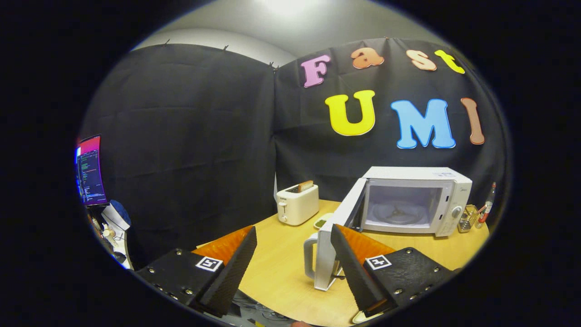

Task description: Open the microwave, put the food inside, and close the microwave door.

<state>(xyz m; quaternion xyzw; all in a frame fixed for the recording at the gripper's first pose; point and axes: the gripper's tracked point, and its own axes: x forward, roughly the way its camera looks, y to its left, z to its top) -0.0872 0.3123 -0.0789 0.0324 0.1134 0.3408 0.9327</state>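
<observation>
The gripper (290,268) is hovering low over the near edge of a pale wooden counter (281,272), its jaws standing wide apart and gripping nothing, each one carrying a small square marker tag on its upper side. Between the jaws, bare counter is showing.

Just ahead of the right jaw, at about one o'clock from the gripper, the microwave door (333,240) is hanging fully open, swung out toward the camera on its left hinge. The door is white, and a curved white door handle (310,259) is jutting from its free edge, just beside the right jaw's tip; whether the two are touching cannot be told.

Beyond the door, the microwave (417,200) is sitting on the counter, a white box with its cavity lit and exposed. A glass turntable (399,215) is lying on the cavity floor, and a round knob is showing on the control panel to the cavity's right.

At twelve o'clock, a small dish (322,221) holding something green is resting on the counter between the door and a white toaster (297,204) with a slice of bread (305,185) sticking up from its slot.

At two o'clock, past the microwave's right side, a wire holder (467,220) is standing near a slim bottle (488,204).

Far out at nine o'clock, a monitor (91,170) is glowing.
</observation>
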